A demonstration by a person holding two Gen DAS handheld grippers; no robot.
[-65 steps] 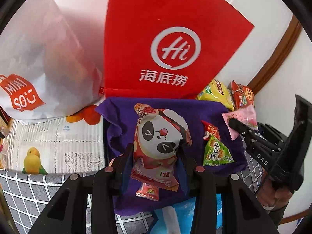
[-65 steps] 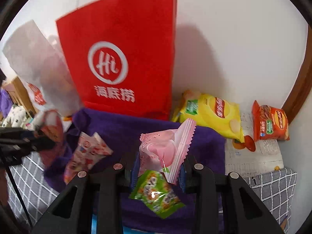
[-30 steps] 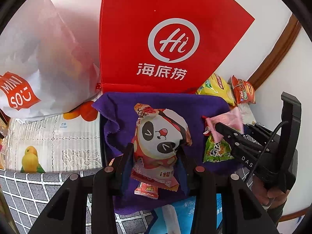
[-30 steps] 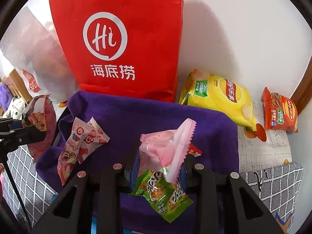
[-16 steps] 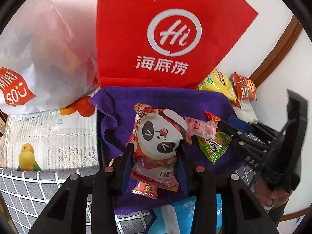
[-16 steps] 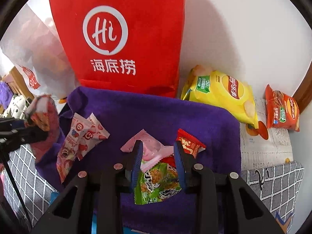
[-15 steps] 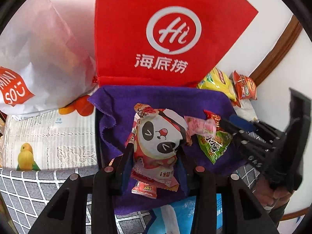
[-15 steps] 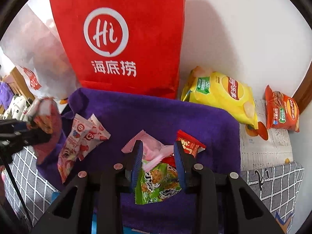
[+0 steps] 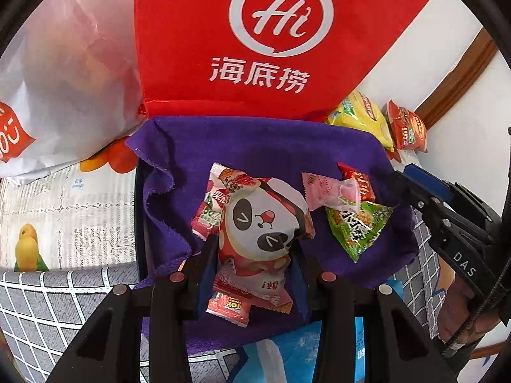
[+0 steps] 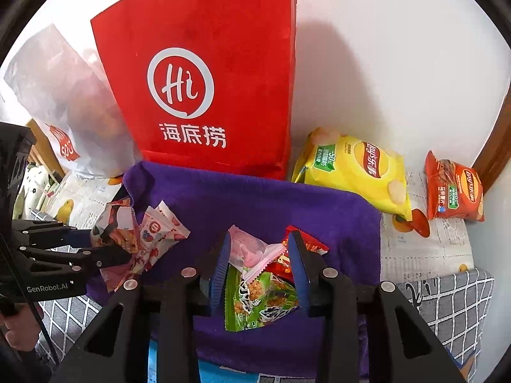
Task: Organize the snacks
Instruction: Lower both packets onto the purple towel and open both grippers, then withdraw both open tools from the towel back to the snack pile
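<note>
My left gripper (image 9: pixel 254 242) is shut on a panda-face snack pack (image 9: pixel 262 220), held just above a purple cloth (image 9: pixel 255 140) that lines a dark bin. Red-and-white candy packets (image 9: pixel 207 217) lie under the pack. In the right wrist view, my right gripper (image 10: pixel 260 236) hangs over the cloth (image 10: pixel 255 198) with its jaws opening. A pink packet (image 10: pixel 249 249) lies loose between them, on a green packet (image 10: pixel 258 300) and beside a small red packet (image 10: pixel 311 245). The pads do not press on it.
A tall red paper bag (image 10: pixel 204 79) and a white plastic bag (image 10: pixel 64 95) stand against the wall behind the cloth. A yellow chip bag (image 10: pixel 354 169) and an orange-red one (image 10: pixel 453 188) lie at the right. A blue pack (image 9: pixel 287 351) sticks out under the near edge.
The pink packet went from upright in the right gripper's grip to lying flat on the green packet. The left gripper sank a little toward the cloth with the panda pack.
</note>
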